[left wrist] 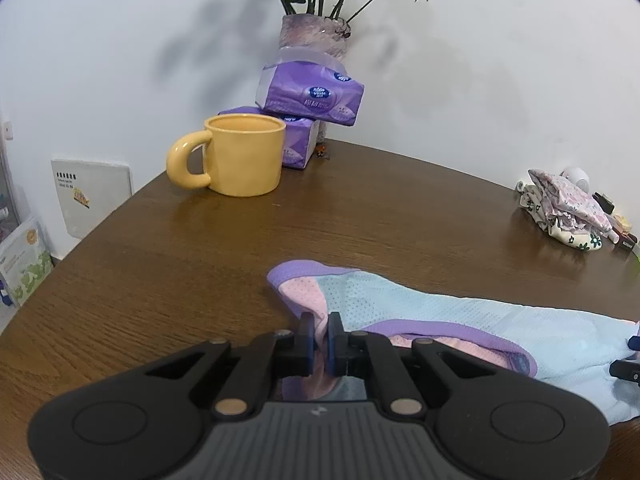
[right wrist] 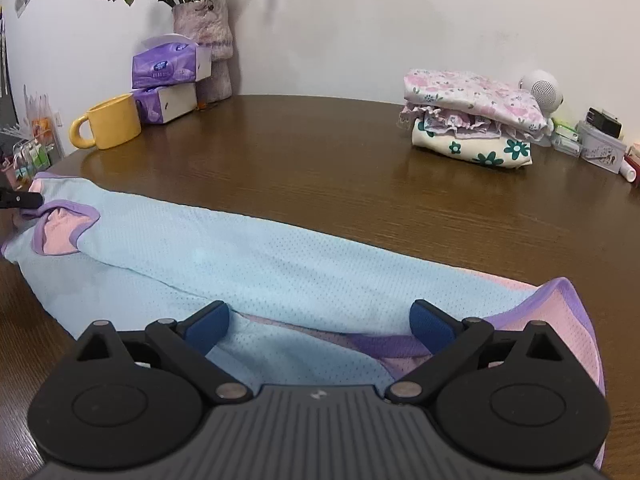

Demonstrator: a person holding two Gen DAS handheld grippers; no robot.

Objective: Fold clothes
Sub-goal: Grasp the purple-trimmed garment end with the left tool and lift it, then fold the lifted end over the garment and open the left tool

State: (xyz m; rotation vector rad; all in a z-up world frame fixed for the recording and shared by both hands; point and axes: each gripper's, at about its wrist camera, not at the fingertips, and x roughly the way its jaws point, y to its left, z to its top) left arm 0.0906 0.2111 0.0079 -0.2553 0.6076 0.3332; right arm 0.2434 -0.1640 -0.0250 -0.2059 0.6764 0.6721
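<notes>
A light blue mesh garment (right wrist: 248, 256) with pink panels and purple trim lies stretched across the brown table (right wrist: 340, 160). In the left wrist view my left gripper (left wrist: 321, 326) is shut on the garment (left wrist: 460, 320), pinching a pink fold at its purple-trimmed end. In the right wrist view my right gripper (right wrist: 320, 322) stands open over the other end, its blue pads (right wrist: 430, 324) wide apart above the fabric and pressing nothing. The left gripper's tip (right wrist: 22, 200) shows at the far left edge there.
A yellow mug (left wrist: 240, 156) and two purple tissue packs (left wrist: 312, 96) stand before a vase of dried flowers (left wrist: 312, 36) at the back. A stack of folded floral clothes (right wrist: 476, 120), a white speaker (right wrist: 542, 90) and small boxes (right wrist: 600, 140) sit at the right.
</notes>
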